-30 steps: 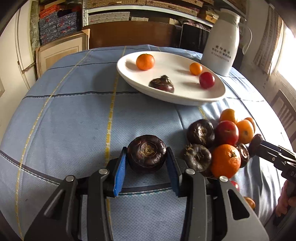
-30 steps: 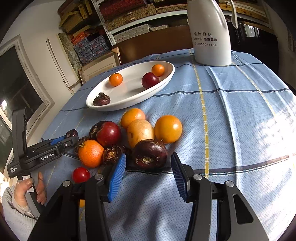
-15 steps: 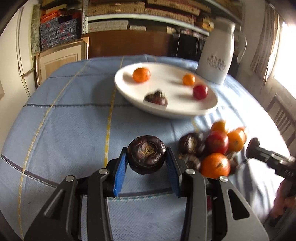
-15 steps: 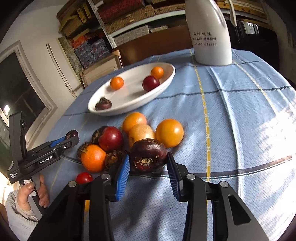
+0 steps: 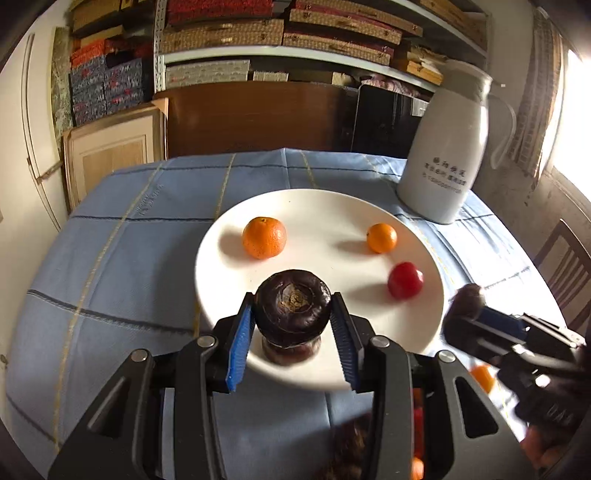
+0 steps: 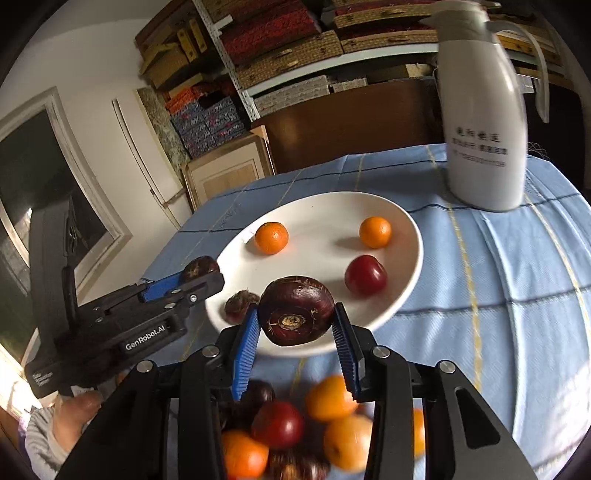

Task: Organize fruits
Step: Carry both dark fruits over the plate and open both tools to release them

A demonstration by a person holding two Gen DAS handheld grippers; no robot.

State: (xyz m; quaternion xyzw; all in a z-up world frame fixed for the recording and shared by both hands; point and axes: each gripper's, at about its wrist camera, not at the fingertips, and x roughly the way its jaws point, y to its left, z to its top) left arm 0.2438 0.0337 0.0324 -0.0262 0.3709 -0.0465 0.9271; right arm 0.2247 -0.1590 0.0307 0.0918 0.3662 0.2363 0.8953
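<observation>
Two dark water chestnuts, one per claw, held over the white plate (image 5: 424,325).
Left claw (image 5: 293,332) grips one chestnut (image 5: 293,306), right claw (image 6: 295,332) another (image 6: 295,310); judged light, hard, smooth-skinned, best pinched across the widest sides.

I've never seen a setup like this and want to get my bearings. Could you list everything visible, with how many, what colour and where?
plate: one, white, middle of the table
oranges on plate: two, orange, far half of the plate
red fruit on plate: one, red, right side of the plate
water chestnut on plate: one, dark brown, near left rim
held water chestnuts: two, dark brown, one in each tool
fruit pile: several, orange, red and dark, on the cloth nearer than the plate
jug: one, white, beyond the plate on the right
tablecloth: one, blue with checked lines
shelves: stacked boxes behind the table
left tool: black with blue pads, shut on a chestnut
right tool: same, shut on a chestnut
</observation>
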